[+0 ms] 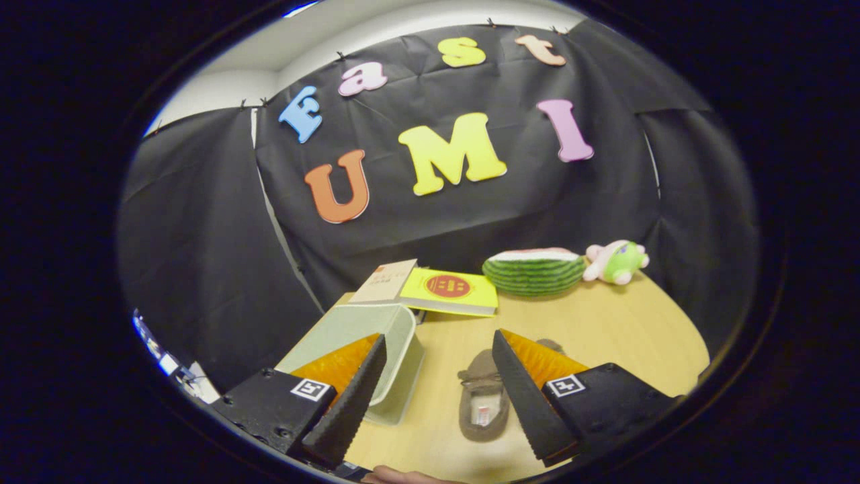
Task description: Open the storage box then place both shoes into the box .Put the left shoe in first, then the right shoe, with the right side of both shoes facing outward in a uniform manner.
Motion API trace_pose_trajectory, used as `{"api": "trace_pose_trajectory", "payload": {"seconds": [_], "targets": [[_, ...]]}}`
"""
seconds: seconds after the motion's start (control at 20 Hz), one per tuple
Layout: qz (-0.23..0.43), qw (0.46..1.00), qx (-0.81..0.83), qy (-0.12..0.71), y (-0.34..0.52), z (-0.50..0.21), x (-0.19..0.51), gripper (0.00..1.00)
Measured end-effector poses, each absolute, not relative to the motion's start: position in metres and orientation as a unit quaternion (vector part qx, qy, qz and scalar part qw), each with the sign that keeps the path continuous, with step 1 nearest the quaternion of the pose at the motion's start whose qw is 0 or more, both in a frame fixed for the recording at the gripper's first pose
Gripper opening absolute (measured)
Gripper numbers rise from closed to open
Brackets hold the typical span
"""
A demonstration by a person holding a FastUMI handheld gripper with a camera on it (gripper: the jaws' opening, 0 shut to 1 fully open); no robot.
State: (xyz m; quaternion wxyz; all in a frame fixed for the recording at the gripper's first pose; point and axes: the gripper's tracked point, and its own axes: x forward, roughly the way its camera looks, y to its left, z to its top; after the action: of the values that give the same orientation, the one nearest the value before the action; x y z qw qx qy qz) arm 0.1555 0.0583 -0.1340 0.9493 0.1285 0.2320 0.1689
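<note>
Hovering above the near part of a pale wooden desk (pixel 605 336), the gripper (pixel 440 396) has its two fingers spread wide apart and holds nothing. Each finger is a wedge with a ribbed, saw-toothed inner face.

Between the fingers, close beside the right one, lies a brown suede slipper-style shoe (pixel 484 403) with a soft fuzzy collar, a stitched front and a pale lined insole carrying a small label. Its opening faces up. A second brown shoe (pixel 552 345) peeks out just beyond the right finger, mostly hidden by it, so its pose cannot be told.

Just ahead of the left finger, along the left edge of the desk, sits a pale grey-green plastic storage box (pixel 376 336) with rounded corners and smooth walls. Its broad top face is partly covered by the left finger; whether the lid is open or closed cannot be told.

Beyond the box, toward the far edge of the desk, a beige book (pixel 384 281) leans beside a flat yellow book with a red round emblem (pixel 449 290); the two touch. To their right lies a green striped plush watermelon slice (pixel 534 271), and next to it, near the far right edge, a small pink and green plush toy (pixel 617 260). These far things are well apart from the shoes. Part of a hand (pixel 396 476) shows below the fingers.
</note>
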Motion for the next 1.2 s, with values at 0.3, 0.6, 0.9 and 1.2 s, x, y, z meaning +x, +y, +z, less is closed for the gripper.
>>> {"api": "trace_pose_trajectory", "payload": {"seconds": [0.3,0.6,0.9,1.2], "targets": [[0.263,0.864,0.196,0.383,0.11,-0.211,0.197,1.0],[0.322,0.761,0.304,0.473,0.136,-0.242,0.218,0.99],[0.384,0.683,0.366,0.501,0.164,-0.246,0.234,0.98],[0.414,0.622,0.4,0.53,0.196,-0.256,0.233,0.97]]}}
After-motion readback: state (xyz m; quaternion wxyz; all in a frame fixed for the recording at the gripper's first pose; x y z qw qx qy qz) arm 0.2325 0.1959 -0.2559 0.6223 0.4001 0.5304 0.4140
